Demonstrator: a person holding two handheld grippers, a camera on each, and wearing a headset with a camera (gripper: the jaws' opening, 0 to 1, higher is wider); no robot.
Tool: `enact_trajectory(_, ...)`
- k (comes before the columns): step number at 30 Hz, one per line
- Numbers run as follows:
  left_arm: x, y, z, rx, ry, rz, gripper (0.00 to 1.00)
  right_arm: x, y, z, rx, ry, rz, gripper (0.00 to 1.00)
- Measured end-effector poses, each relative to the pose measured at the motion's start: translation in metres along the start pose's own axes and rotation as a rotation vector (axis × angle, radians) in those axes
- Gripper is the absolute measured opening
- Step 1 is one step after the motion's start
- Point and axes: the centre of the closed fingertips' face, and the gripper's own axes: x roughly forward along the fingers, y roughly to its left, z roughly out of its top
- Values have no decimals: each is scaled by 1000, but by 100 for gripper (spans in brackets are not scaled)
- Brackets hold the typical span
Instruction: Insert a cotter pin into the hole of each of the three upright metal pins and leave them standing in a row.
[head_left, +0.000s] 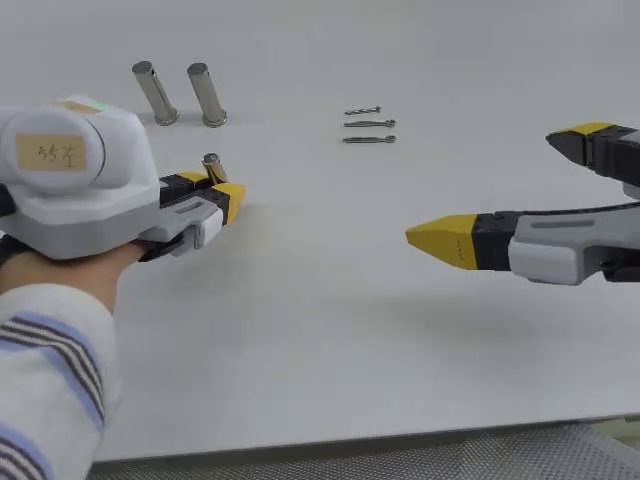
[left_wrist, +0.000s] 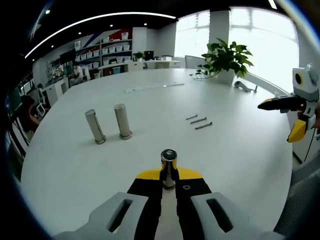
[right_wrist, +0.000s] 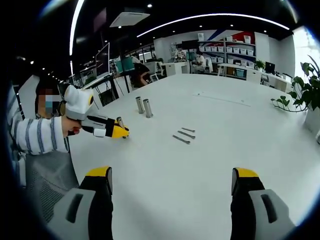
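Early stage: no cotter pin fitted, all three insertions left to do.

Head view: left gripper (head_left: 222, 194) clamped on one metal pin (head_left: 212, 165), roughly upright, near the two standing pins (head_left: 180, 95) but not in line with them; smooth grey steel cylinders with flared feet. Three cotter pins (head_left: 370, 125), thin, wiry, with looped heads, loose side by side on the matte white table (head_left: 330, 330). Right gripper (head_left: 480, 187) wide open, empty.
Left gripper view: jaws pinched on the pin's lower shaft; polished round top; cross hole not discernible; contact with the table unclear.
Right gripper view: yellow-tipped jaws spread wide, nothing between.
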Motion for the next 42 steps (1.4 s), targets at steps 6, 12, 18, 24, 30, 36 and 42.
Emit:
enact_trajectory(6,1,-4,-1,-22,-4,-1,5,-1,-1,4,-9,-30,-5,98)
enact_trajectory(12,2,-7,-2,-25,0,-3,5,-1,-3,9,-32,-57,-3,98)
enact_trajectory(18,4,-10,-4,-8,0,14,5,-2,0,10,-55,-69,-1,98)
enact_trajectory(24,4,-11,-2,-13,-12,28,5,-1,1,9,-60,-60,7,98)
enact_trajectory(30,3,-12,-2,-2,-19,33,5,-2,1,10,-66,-59,3,98)
enact_trajectory(36,1,-14,-3,18,-15,27,5,-2,3,8,-65,-50,7,98)
enact_trajectory(42,0,-15,-4,50,-11,20,5,-3,3,10,-70,-55,4,98)
